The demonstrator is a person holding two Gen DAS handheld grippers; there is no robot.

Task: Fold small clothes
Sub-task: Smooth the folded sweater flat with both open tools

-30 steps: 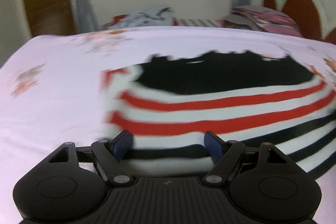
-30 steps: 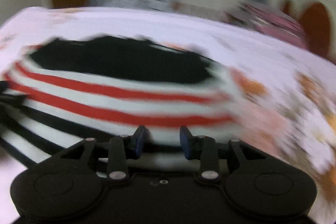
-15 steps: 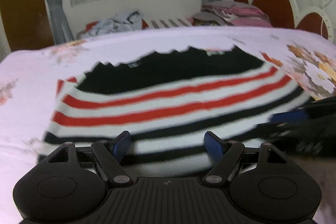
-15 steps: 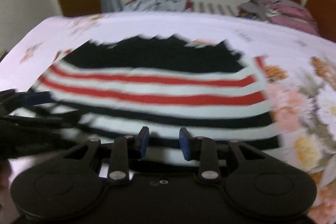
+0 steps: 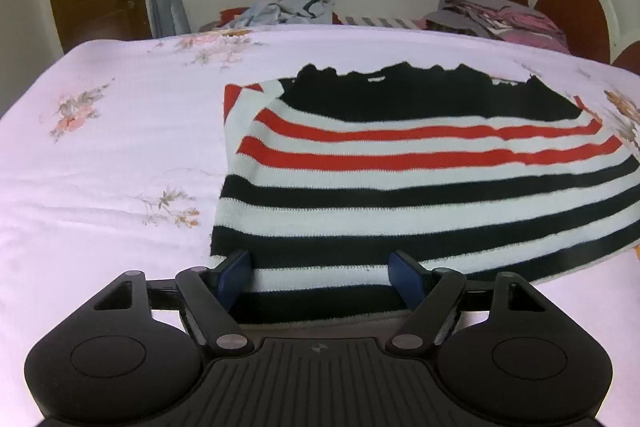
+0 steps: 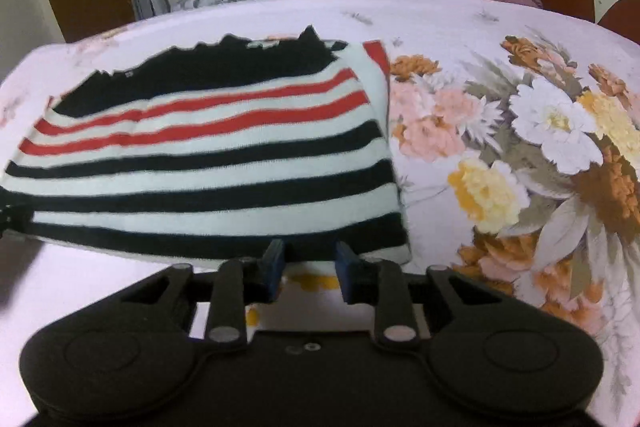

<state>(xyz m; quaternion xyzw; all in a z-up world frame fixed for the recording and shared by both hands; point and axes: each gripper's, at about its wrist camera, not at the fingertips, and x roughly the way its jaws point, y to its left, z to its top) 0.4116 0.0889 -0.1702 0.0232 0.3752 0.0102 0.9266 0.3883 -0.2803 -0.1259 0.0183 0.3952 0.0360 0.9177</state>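
One striped sweater (image 5: 400, 187) lies on floral bedsheet (image 5: 100, 167).

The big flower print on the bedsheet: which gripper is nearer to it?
Right. The right gripper is at the striped sweater's hem corner beside the flower print; the left gripper is at the opposite corner.
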